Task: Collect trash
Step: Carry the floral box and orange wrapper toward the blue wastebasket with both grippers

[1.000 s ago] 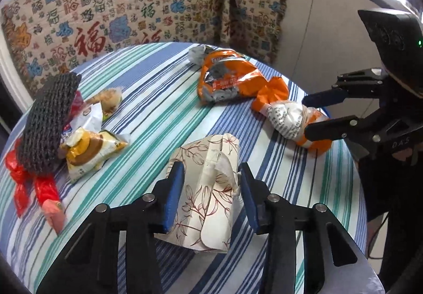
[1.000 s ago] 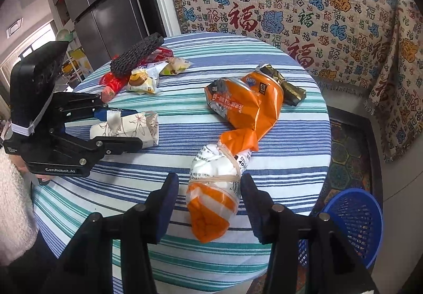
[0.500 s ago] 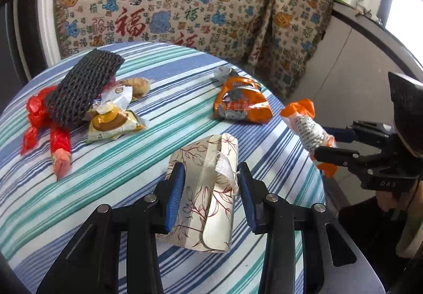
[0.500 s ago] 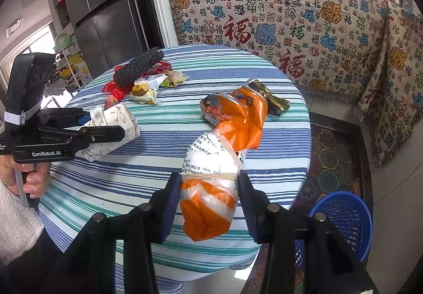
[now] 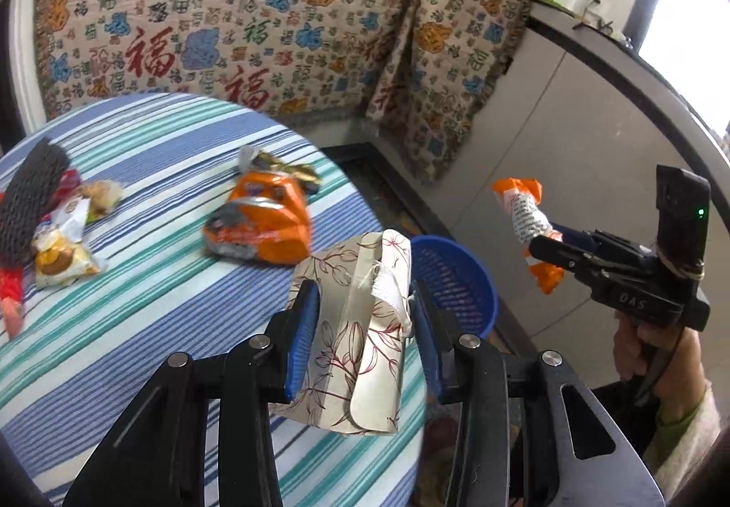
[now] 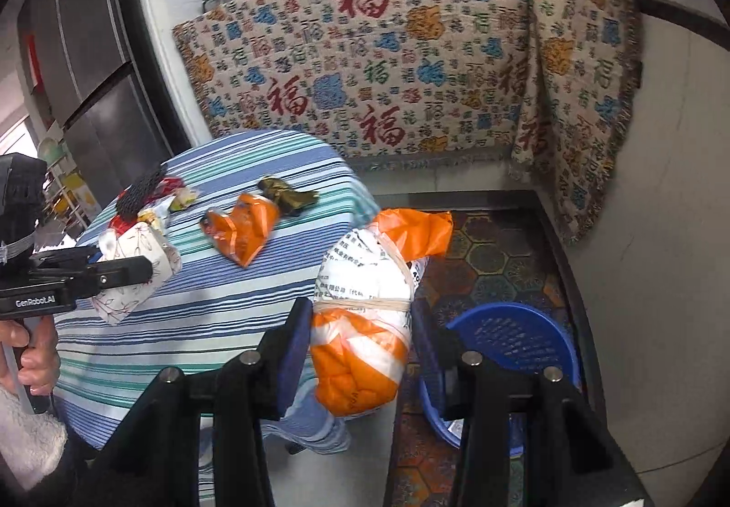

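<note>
My left gripper (image 5: 362, 315) is shut on a floral paper packet (image 5: 351, 338) and holds it in the air over the table's right edge, next to the blue basket (image 5: 461, 279) on the floor. My right gripper (image 6: 360, 333) is shut on an orange and white tied bag (image 6: 365, 310), lifted off the table, left of the blue basket (image 6: 524, 333). That bag (image 5: 524, 219) and the right gripper (image 5: 547, 247) show at the right of the left wrist view. The left gripper (image 6: 137, 267) with the packet (image 6: 137, 274) shows in the right wrist view.
On the round striped table (image 5: 137, 301) lie an orange snack bag (image 5: 264, 224), a dark foil wrapper (image 5: 283, 169), a black mesh sleeve (image 5: 27, 201), small snack wrappers (image 5: 64, 251) and red wrappers (image 5: 9, 292). A patterned blanket (image 6: 410, 73) hangs behind. A dark patterned mat (image 6: 502, 260) lies under the basket.
Both grippers have lifted their loads off the table and swung right toward the blue basket. The orange and white bag now hangs clear of the table's edge.
</note>
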A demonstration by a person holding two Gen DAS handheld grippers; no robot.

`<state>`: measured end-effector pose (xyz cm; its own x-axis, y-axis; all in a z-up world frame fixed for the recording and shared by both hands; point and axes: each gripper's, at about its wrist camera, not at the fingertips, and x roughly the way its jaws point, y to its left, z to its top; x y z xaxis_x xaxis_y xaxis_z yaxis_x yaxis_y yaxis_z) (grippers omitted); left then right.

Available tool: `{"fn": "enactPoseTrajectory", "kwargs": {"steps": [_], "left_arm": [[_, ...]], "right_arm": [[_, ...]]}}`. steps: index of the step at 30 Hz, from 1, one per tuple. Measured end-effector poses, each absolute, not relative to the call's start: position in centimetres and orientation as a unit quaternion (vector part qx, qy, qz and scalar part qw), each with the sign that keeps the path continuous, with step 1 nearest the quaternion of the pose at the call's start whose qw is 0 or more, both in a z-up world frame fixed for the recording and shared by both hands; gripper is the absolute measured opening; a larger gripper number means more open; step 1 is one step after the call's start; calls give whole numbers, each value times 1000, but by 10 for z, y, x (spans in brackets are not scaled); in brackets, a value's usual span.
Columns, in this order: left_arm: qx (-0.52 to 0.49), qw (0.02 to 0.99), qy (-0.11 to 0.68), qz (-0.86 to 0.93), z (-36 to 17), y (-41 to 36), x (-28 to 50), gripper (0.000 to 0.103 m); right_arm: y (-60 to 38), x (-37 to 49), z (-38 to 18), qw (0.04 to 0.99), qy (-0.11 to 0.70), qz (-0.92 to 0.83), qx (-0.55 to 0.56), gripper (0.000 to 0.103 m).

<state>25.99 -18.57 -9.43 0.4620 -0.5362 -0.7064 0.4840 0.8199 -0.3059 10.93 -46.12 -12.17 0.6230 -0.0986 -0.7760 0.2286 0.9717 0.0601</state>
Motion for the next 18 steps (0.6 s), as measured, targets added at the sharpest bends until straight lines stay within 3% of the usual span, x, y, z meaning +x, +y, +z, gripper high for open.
{"fn": "enactPoseTrajectory", "kwargs": {"steps": [7,18], "left_arm": [[-30,834,426,-350,-98,-280,277,41],[-33,804,462,-372,-152,-397,307,41]], "right_arm": [[-532,76,-136,882,435,-154,93,45],[-604,58,-157,869,443,-192,109,45]]}}
